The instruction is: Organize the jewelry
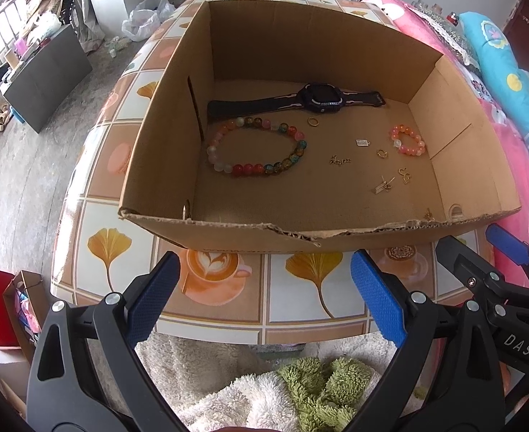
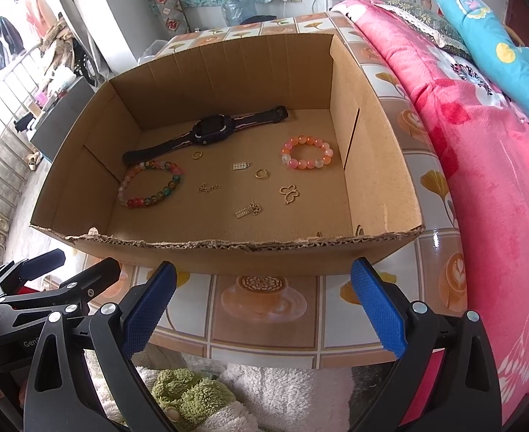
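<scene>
- The left gripper (image 1: 264, 288) hangs spread wide with nothing between its blue pads (image 1: 153, 295), above the near edge of the table (image 1: 300, 306) and short of the cardboard box (image 1: 228, 237).
- The right gripper (image 2: 264, 291) is likewise spread wide and empty, just beside the left one, in front of the same box wall.
- Below both lies a fluffy white and green cloth (image 1: 300, 378).
- The table carries a tiled cloth printed with ginkgo leaves and coffee cups; the open box stands on it, its near rim torn.
- All the jewelry lies on the box floor: a black smartwatch (image 2: 210, 129) at the back, a large multicoloured bead bracelet (image 2: 151, 183) on the left, a smaller pink-orange bead bracelet (image 2: 307, 153) on the right.
- Between the bracelets are scattered small gold pieces: two rings (image 2: 261, 174), a butterfly charm (image 2: 289, 192), a short chain (image 2: 208, 188), and two small rectangular pendants (image 2: 241, 166).
- A pink floral blanket (image 2: 498, 198) lies to the right of the table.
</scene>
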Available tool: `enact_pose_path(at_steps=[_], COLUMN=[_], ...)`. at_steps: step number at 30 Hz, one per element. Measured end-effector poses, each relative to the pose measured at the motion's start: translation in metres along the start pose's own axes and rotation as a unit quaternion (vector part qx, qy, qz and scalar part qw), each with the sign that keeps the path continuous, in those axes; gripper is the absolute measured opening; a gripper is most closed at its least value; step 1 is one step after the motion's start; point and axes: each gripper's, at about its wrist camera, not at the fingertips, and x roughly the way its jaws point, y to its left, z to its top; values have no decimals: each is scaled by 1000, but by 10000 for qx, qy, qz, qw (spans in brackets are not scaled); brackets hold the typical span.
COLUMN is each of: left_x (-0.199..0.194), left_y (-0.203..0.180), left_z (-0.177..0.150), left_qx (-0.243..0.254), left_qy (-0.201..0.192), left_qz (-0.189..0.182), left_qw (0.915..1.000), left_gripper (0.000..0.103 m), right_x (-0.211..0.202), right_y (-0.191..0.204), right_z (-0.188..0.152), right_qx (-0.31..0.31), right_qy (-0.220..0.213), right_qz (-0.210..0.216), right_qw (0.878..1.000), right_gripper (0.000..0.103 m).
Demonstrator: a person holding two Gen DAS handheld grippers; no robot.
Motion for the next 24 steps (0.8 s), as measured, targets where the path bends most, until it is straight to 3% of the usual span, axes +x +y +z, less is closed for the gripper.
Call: enact_pose_path(at_steps=[24], left_x=[5], left_y=[-1], left_z=[6], left_qx=[33], left_qy=[101], left_qz=[14], left_qw=[9999], left_gripper=[92], right_x=[5], right_y=[-2], right_z=[4], right_qx=[134], right_qy=[135], right_qz=[41], right_qw=[9998], right_gripper=[95])
